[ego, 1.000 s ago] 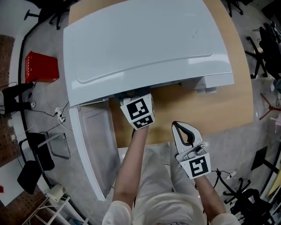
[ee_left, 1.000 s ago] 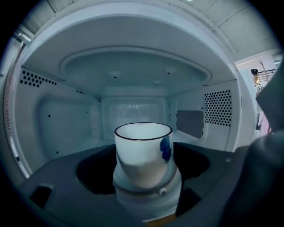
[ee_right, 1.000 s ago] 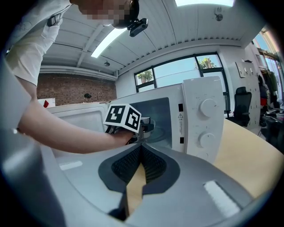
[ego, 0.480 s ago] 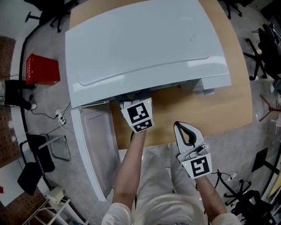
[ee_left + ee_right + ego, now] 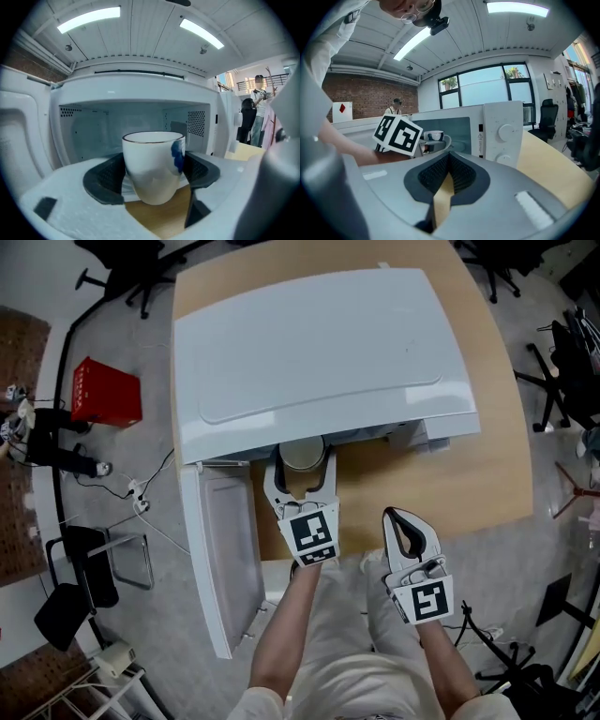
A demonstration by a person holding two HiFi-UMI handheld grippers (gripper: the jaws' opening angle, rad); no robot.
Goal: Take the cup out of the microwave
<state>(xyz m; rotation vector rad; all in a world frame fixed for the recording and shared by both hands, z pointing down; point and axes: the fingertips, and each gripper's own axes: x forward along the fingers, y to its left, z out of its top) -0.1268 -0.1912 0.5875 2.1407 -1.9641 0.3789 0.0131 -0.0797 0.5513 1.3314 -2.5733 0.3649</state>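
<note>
At the bench's [image 5: 469, 474] front edge, right at the microwave's [image 5: 319, 352] open mouth, left hand-held gripper [image 5: 302, 465] is clamped on the white cup [image 5: 153, 166], upright & clear of the bench. Right hand-held gripper [image 5: 405, 517] is closed w/ nothing in it, near the same edge.

A light wooden table [image 5: 487, 474] with rounded corners carries a big white microwave [image 5: 319, 352], which stands toward its left side with the door [image 5: 220, 549] swung open past the table's front edge, above the grey floor [image 5: 159, 615] where a red crate [image 5: 105, 392] stands.
</note>
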